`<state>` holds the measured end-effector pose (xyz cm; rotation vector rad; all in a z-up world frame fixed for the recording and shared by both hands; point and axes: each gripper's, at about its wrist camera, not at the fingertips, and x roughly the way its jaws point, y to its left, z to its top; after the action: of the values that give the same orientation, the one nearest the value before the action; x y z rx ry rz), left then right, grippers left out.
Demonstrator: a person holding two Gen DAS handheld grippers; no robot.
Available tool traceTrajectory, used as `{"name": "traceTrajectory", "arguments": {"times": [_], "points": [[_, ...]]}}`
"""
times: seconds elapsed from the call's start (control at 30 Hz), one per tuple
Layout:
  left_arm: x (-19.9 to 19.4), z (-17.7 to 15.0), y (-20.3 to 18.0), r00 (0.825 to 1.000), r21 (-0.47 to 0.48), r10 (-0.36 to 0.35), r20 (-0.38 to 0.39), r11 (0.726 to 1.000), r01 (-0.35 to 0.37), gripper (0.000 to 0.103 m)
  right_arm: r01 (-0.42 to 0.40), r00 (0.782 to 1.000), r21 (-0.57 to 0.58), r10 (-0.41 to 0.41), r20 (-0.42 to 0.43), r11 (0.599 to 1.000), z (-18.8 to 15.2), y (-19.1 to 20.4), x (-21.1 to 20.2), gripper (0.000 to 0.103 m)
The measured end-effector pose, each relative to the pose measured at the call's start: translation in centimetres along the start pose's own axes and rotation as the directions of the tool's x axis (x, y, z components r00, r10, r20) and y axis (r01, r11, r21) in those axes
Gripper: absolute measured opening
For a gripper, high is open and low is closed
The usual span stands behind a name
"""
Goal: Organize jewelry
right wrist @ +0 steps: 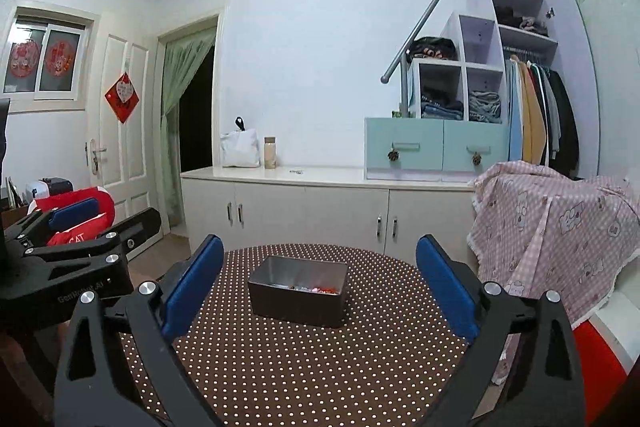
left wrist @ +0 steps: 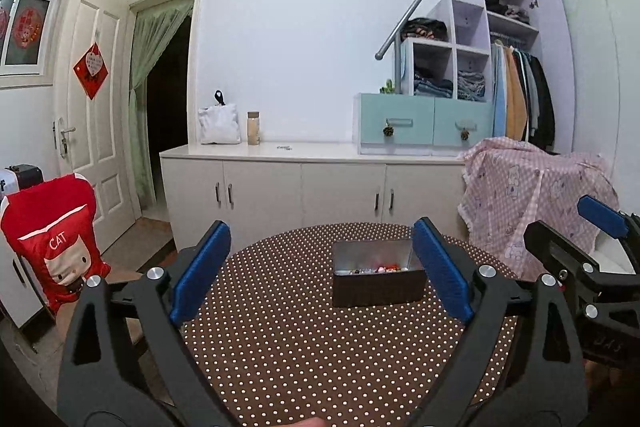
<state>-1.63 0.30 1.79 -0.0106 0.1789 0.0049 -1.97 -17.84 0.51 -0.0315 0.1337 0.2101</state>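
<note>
Both claws hang above the near side of a round surface (left wrist: 304,343) covered in a brown cloth with pale dots. The left claw (left wrist: 320,275) stands wide, its blue pads far apart with nothing between them. The right claw (right wrist: 320,287) is spread just as wide and is also empty. Each claw shows at the edge of the other's view, so they sit side by side, near each other but not touching.

Toward the far half of the surface rests a dark rectangular box (right wrist: 298,293) with a shiny metal lining, open at the top. The jewelry (left wrist: 376,269) lies in a small jumble at the bottom of it, beads in red, white and darker tones, too small to tell apart. The box stands well ahead of both claws.

Behind it runs a long white cabinet (right wrist: 320,203) with a white bag (right wrist: 240,149) and a jar (right wrist: 270,153) on top. A pink checked cloth (right wrist: 552,227) is draped to the right.
</note>
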Motion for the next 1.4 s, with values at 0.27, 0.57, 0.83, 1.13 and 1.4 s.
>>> {"name": "traceTrajectory", "arguments": {"times": [0.27, 0.57, 0.83, 1.13, 1.4], "points": [[-0.7, -0.3, -0.9, 0.998, 0.042, 0.020, 0.061, 0.999, -0.022, 0.096, -0.011, 1.000, 0.014, 0.011, 0.029, 1.000, -0.1, -0.2, -0.2, 0.095], [-0.4, -0.4, -0.9, 0.998, 0.040, 0.011, 0.056, 0.999, -0.014, 0.096, -0.004, 1.000, 0.019, 0.003, 0.021, 1.000, -0.5, 0.0, -0.1, 0.095], [-0.1, -0.6, -0.9, 0.998, 0.043, 0.007, 0.058, 0.999, -0.010, 0.096, 0.007, 1.000, 0.020, -0.007, 0.012, 1.000, -0.6, 0.2, 0.0, 0.095], [0.0, -1.1, -0.9, 0.998, 0.033, -0.015, 0.066, 0.999, 0.013, 0.096, 0.016, 1.000, 0.014, -0.017, 0.017, 1.000, -0.5, 0.7, -0.3, 0.095], [0.0, -1.0, -1.0, 0.997, 0.036, -0.021, 0.071, 0.999, 0.018, 0.096, 0.018, 1.000, 0.015, -0.019, 0.016, 1.000, -0.6, 0.8, -0.4, 0.095]]}}
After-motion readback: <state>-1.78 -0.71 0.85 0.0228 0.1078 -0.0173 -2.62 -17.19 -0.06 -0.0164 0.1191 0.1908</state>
